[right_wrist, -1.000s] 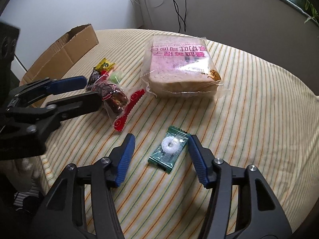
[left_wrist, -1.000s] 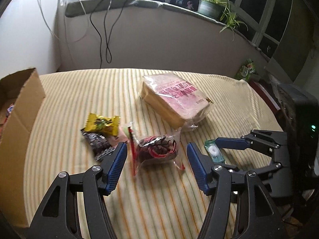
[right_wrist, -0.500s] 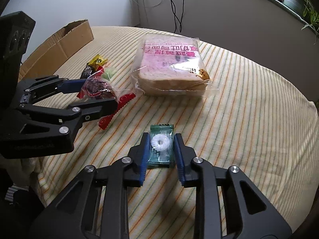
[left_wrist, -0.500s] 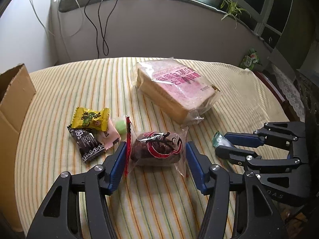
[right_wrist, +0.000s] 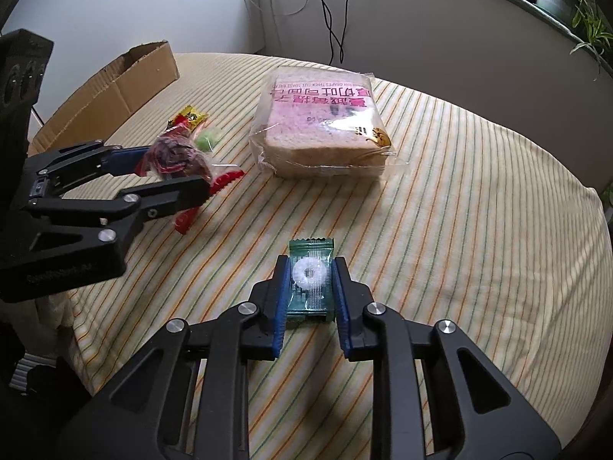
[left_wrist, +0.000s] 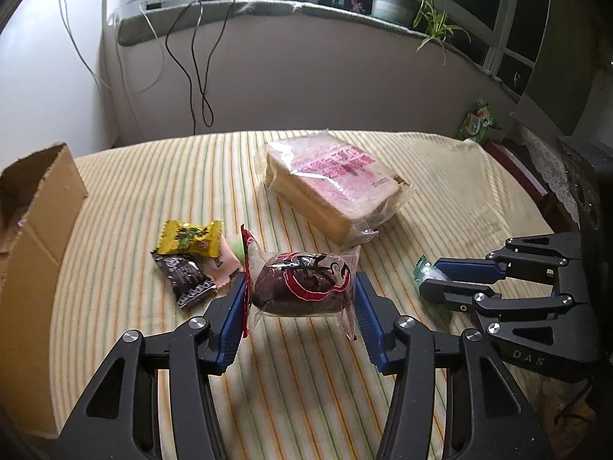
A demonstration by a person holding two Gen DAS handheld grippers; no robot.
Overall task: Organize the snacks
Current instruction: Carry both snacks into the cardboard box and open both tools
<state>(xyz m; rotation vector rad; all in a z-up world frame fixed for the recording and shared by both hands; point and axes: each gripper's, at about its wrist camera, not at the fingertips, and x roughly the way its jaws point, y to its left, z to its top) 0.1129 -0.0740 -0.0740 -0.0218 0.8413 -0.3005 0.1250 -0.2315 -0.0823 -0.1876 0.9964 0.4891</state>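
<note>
My left gripper point(left_wrist: 300, 291) is shut on a clear-wrapped dark cake with a red edge point(left_wrist: 302, 287) and holds it just above the striped tablecloth; it also shows in the right wrist view point(right_wrist: 174, 157). My right gripper point(right_wrist: 309, 280) is shut on a green mint candy with a white ring point(right_wrist: 309, 280), lifted slightly off the cloth; its tip shows in the left wrist view point(left_wrist: 423, 272). A yellow candy point(left_wrist: 189, 237), a black packet point(left_wrist: 186, 278) and a pink candy point(left_wrist: 222, 264) lie left of the cake.
A large bag of sliced bread point(left_wrist: 333, 188) point(right_wrist: 325, 122) lies at the table's middle back. An open cardboard box point(left_wrist: 34, 230) point(right_wrist: 115, 88) stands at the left edge. A green sweet point(right_wrist: 205, 141) lies by the yellow candy. Cables hang on the wall behind.
Both grippers closed: the left on the dark cake, the right on the green mint. Both snacks have lifted slightly off the cloth.
</note>
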